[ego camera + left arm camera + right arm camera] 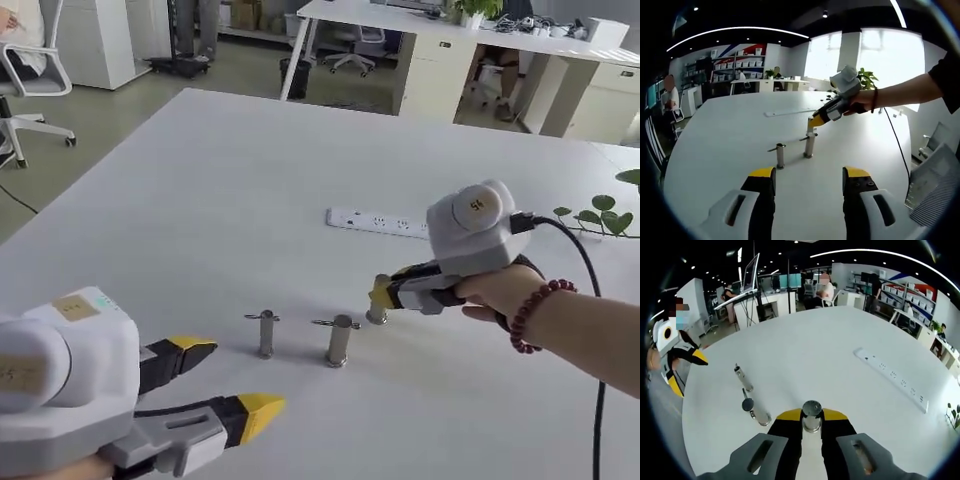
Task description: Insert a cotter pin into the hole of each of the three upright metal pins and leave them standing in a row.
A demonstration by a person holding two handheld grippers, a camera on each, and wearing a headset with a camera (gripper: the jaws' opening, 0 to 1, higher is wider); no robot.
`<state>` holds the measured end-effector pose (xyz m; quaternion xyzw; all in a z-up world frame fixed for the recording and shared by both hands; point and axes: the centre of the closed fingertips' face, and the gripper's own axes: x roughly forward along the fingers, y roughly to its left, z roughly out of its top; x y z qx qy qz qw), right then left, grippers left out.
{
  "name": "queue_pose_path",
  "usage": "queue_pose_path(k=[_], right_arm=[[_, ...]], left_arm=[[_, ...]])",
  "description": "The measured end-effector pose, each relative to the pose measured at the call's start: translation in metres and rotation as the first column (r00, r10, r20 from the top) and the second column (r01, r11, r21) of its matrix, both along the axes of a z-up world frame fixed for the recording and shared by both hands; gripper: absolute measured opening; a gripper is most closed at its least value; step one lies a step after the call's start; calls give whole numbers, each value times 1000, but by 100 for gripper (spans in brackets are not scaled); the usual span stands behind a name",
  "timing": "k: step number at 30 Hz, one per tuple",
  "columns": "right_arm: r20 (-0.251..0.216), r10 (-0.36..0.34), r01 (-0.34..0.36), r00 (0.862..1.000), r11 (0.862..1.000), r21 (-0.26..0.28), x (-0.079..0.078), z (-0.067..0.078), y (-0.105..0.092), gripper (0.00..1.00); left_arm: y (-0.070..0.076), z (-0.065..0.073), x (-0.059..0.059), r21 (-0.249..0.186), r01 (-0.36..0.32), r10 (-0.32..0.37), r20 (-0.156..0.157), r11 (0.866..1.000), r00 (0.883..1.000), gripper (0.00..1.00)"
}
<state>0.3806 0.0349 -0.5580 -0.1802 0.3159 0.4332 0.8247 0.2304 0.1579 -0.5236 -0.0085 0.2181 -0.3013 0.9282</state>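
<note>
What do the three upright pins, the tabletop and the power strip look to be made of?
Pins: metal, grey with a dull sheen and bright highlights. Tabletop: matte white, likely laminate; the core can't be judged. Power strip: white plastic by the look, smooth moulded body.

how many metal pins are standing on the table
3. The left pin and middle pin stand free, side by side; the third pin is gripped by the right gripper.
</note>
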Motion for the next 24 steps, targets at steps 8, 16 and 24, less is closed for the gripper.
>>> queue_pose_path(k=[8, 16, 24], right_arm=[[-3, -5, 5, 1000, 1000, -3, -14, 0, -18, 8], [-6, 20, -20, 1000, 1000, -9, -27, 0, -30, 8], [-9, 53, -53, 999, 999, -13, -47, -1, -31, 8]], left_arm=[[-8, 1, -3, 5, 15, -15, -1, 1000, 1000, 53], [-13, 3, -7, 11, 28, -28, 1, 1000, 1000, 53], [-14, 3, -10, 16, 36, -36, 2, 999, 999, 53]])
